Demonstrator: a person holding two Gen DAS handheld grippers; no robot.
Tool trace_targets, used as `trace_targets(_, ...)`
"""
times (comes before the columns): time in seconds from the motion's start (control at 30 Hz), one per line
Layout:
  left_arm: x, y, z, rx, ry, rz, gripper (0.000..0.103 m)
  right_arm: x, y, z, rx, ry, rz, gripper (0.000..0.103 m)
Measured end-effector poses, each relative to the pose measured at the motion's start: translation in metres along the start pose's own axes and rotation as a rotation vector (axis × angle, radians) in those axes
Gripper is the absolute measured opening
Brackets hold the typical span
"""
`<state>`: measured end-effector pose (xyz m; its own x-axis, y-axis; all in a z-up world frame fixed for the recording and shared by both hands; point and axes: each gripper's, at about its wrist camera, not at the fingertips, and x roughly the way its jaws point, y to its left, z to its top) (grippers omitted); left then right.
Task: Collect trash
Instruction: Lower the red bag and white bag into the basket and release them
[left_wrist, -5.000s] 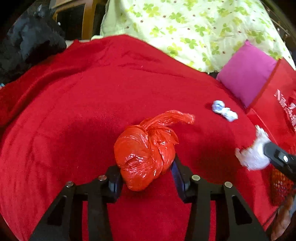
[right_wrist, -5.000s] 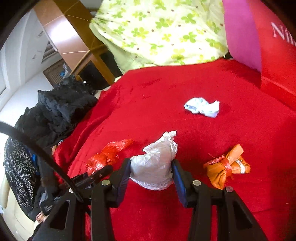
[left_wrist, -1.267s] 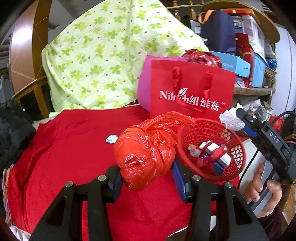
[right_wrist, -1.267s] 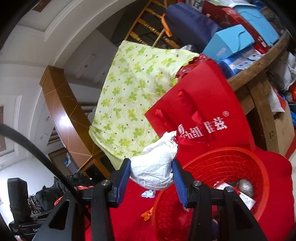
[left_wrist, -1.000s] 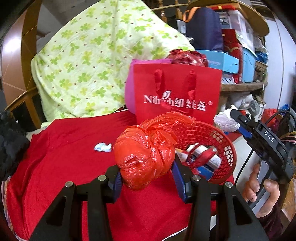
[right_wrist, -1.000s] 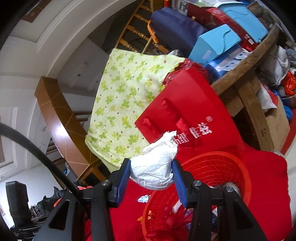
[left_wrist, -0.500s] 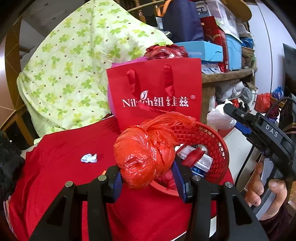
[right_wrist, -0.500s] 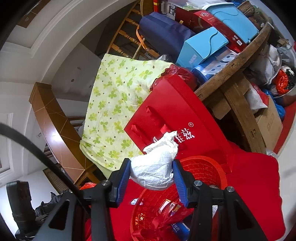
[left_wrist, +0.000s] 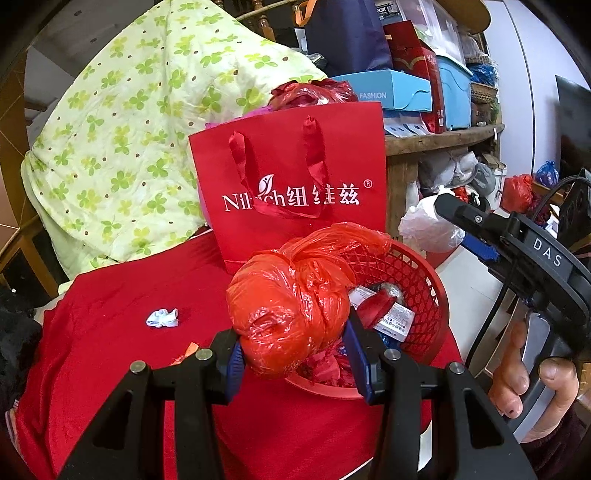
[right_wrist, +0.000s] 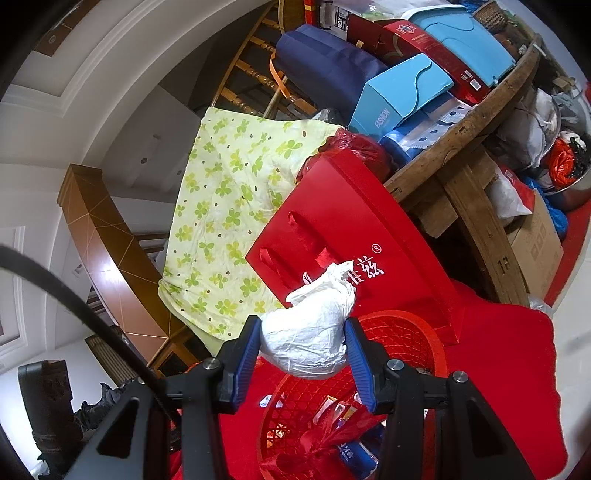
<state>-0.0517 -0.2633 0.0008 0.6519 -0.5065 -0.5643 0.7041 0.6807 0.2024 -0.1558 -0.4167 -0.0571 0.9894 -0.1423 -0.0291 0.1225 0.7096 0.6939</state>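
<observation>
The red mesh basket (left_wrist: 424, 280) lies open from above, part-filled with wrappers. The upright red paper gift bag (left_wrist: 291, 184) walls its far side. The red blanket (left_wrist: 110, 332) holds one crumpled white scrap (left_wrist: 162, 318).

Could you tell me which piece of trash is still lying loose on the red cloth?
The small white crumpled wad; the red bag and white bag are each clamped in a gripper.
</observation>
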Motion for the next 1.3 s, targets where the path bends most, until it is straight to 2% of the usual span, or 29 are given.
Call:
trace_targets(0.7, 0.025, 0.001, -0.005, -0.026, 0.053, -0.034, 0.050, 0.003, -0.002, -0.005, -0.003, 0.037, -0.041, 0.050)
trace_targets(1.03, 0.037, 0.007, 0.003, -0.059, 0.032, -0.104, 0.052, 0.010, -0.004, -0.008, -0.004, 0.067, -0.065, 0.050)
trace_targets(1.1, 0.042, 0.006, 0.002, -0.060, 0.040, -0.113, 0.056, 0.012, -0.004, -0.008, -0.009, 0.076, -0.073, 0.050)
trace_targets(1.2, 0.048, 0.008, -0.002, -0.067, 0.055, -0.110, 0.060, 0.016, -0.004, -0.009, -0.012, 0.092, -0.084, 0.054)
trace_targets(1.3, 0.049, 0.014, -0.008, -0.090, 0.060, -0.110, 0.063, 0.022, -0.006, -0.011, 0.001, 0.115, -0.089, 0.062)
